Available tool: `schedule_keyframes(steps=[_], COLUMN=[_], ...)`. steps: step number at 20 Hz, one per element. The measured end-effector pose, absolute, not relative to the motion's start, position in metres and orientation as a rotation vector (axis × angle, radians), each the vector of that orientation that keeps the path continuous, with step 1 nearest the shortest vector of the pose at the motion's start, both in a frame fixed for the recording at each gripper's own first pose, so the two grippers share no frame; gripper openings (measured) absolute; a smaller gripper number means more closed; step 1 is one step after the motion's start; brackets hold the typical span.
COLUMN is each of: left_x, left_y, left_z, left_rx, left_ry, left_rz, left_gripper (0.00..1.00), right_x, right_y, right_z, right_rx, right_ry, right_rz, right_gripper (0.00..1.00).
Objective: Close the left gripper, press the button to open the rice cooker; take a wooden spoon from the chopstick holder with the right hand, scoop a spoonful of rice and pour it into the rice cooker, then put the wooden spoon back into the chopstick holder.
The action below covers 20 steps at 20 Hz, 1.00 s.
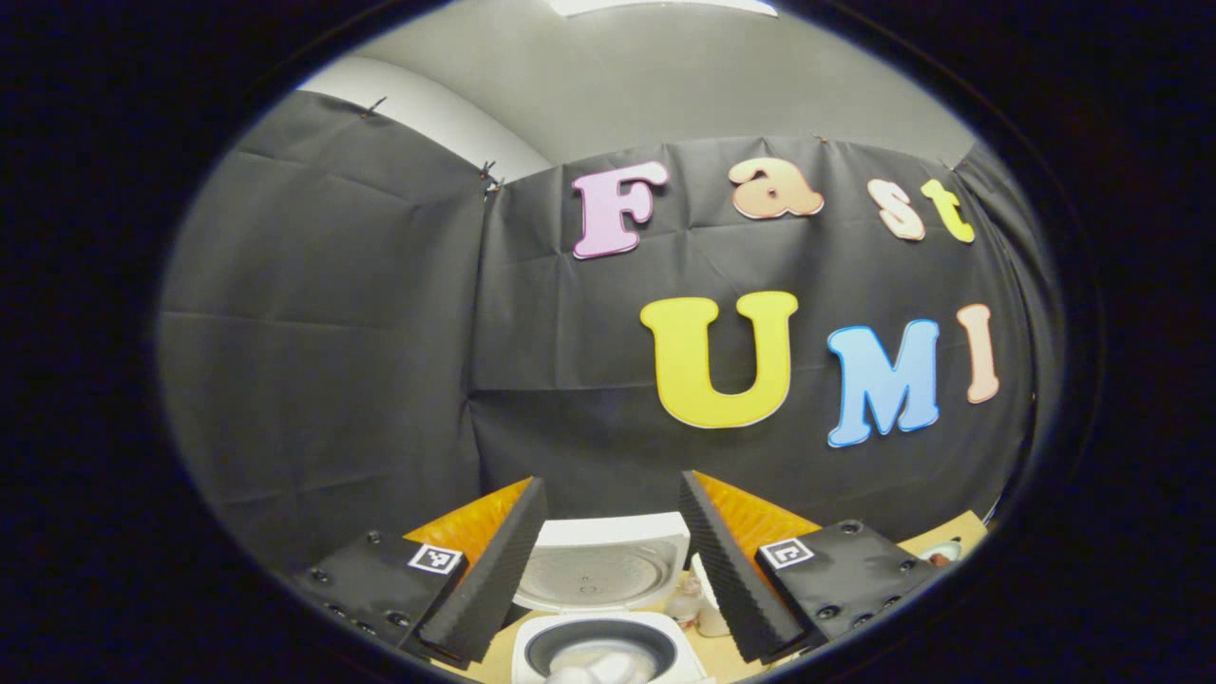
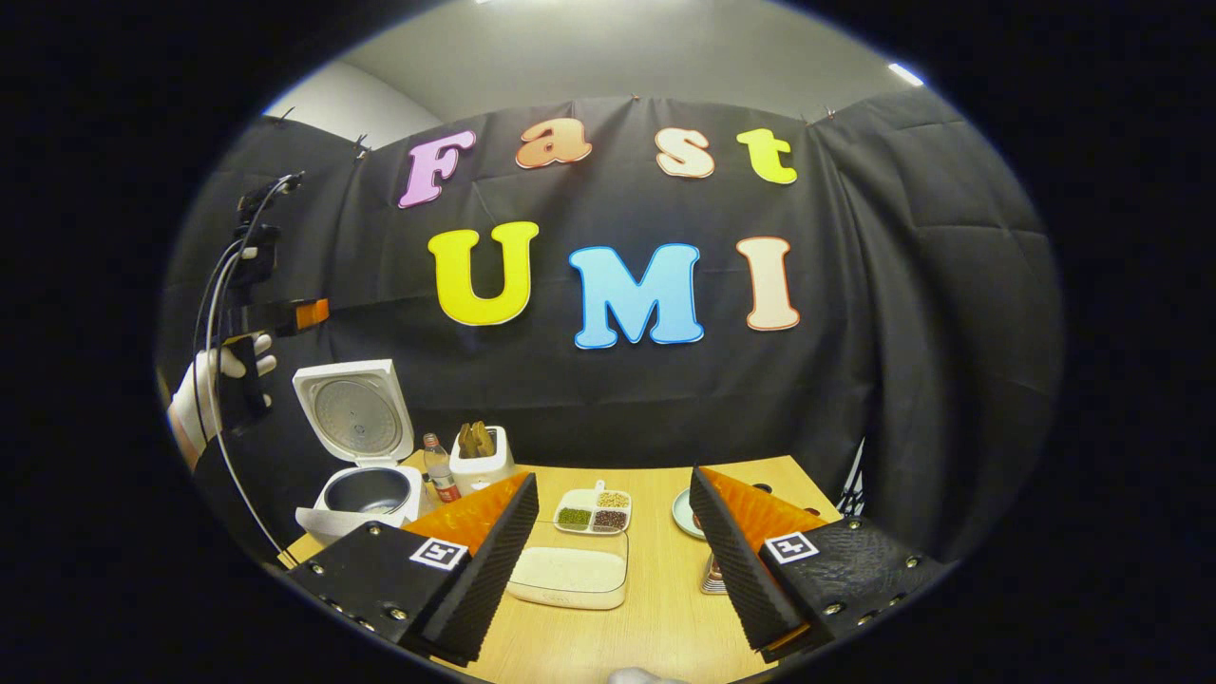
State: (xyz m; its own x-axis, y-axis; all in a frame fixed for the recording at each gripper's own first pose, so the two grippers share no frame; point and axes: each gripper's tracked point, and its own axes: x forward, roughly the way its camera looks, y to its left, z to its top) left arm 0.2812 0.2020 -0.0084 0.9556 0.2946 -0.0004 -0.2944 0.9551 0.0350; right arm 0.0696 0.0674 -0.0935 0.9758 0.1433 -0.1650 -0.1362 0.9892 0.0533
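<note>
My left gripper (image 1: 603,570) hung wide open with nothing in it, right above the rice cooker (image 1: 600,608), whose lid stood up at the surface's far left corner. My right gripper (image 2: 613,556) was also spread wide and empty over the white rice tray (image 2: 570,578) near the front edge. The wooden spoon (image 2: 475,439) sat in the chopstick holder (image 2: 480,467) beside the cooker. Couldn't read any labels, too small.

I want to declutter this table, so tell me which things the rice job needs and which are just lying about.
Needed: rice cooker, lid open; chopstick holder with wooden spoons; rice tray; both grippers, left, right.

Lying about: bottle, bean dish, plate.
</note>
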Motion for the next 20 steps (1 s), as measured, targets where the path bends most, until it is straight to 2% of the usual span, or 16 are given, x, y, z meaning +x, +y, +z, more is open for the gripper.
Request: schedule_keyframes(steps=[1, 2, 3, 7, 10, 17, 18, 19, 20], left_x=[0.298, 0.312, 0.325, 0.375, 0.405, 0.442, 0.443, 0.443, 0.443], left_y=[0.207, 0.212, 0.219, 0.248, 0.268, 0.286, 0.286, 0.290, 0.291], left_z=[-0.012, -0.017, -0.025, -0.055, -0.091, -0.130, -0.132, -0.134, -0.135], left_rx=[0.034, 0.035, 0.027, 0.035, 0.009, 0.014, -0.003, -0.017, -0.042], left_ry=[0.021, 0.032, 0.055, 0.121, 0.199, 0.289, 0.304, 0.318, 0.343], left_rz=[0.308, 0.316, 0.329, 0.370, 0.389, 0.396, 0.392, 0.388, 0.388], left_gripper=[1.00, 0.96, 1.00, 0.98, 0.99, 0.97, 0.99, 0.95, 0.97], right_x=[0.073, 0.076, 0.078, 0.085, 0.087, 0.092, 0.092, 0.091, 0.090], right_y=[0.070, 0.073, 0.075, 0.081, 0.084, 0.089, 0.090, 0.090, 0.091], right_z=[-0.094, -0.095, -0.095, -0.105, -0.113, -0.125, -0.125, -0.125, -0.125], right_rx=[0.035, 0.030, 0.027, 0.028, 0.026, 0.034, 0.033, 0.033, 0.035], right_ry=[0.173, 0.180, 0.183, 0.212, 0.239, 0.276, 0.281, 0.282, 0.282], right_rz=[0.148, 0.154, 0.158, 0.169, 0.174, 0.181, 0.183, 0.186, 0.189], right_gripper=[0.98, 0.98, 0.98, 0.98, 0.98, 0.98, 0.98, 0.98, 0.98])
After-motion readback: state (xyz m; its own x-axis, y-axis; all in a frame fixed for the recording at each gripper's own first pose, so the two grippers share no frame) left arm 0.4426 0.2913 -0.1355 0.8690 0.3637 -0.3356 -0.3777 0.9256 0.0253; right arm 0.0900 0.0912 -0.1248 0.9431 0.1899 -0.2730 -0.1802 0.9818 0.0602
